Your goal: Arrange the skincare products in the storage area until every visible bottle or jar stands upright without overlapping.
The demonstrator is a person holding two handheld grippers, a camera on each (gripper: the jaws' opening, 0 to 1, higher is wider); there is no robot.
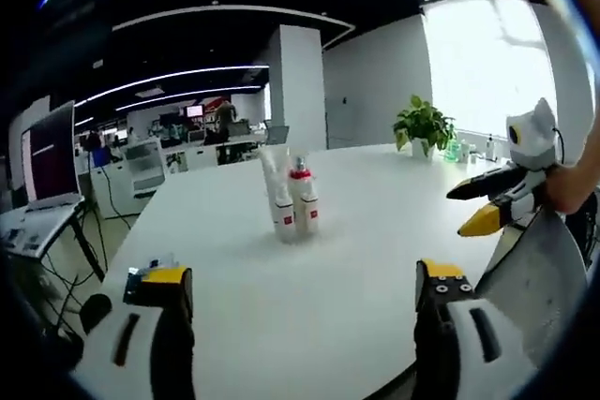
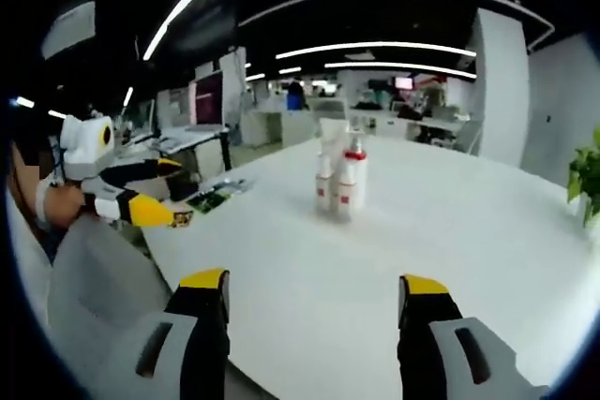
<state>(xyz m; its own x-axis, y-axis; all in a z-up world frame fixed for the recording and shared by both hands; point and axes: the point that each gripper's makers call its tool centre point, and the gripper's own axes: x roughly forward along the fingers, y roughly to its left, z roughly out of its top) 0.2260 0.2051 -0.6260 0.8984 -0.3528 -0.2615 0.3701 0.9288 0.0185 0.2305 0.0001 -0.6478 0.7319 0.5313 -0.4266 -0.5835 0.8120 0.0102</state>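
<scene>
Yellow-tipped jaws of my left gripper (image 1: 302, 289) spread wide, nothing between; same with my right gripper (image 2: 314, 295), agape and empty. Skincare cluster (image 1: 291, 196) dead ahead of both, well apart from fingertips, mid white table (image 1: 375, 259). Red-capped bottle (image 1: 304, 196) and tall white tube (image 1: 277, 189) upright, long axes vertical, touching or nearly; cannot tell if overlapped. Smaller bottle (image 2: 324, 185) beside them. Neither gripper clearly nearer. Both held level at table edge, pointing inward. My guess: straight forward reach, separate them.
</scene>
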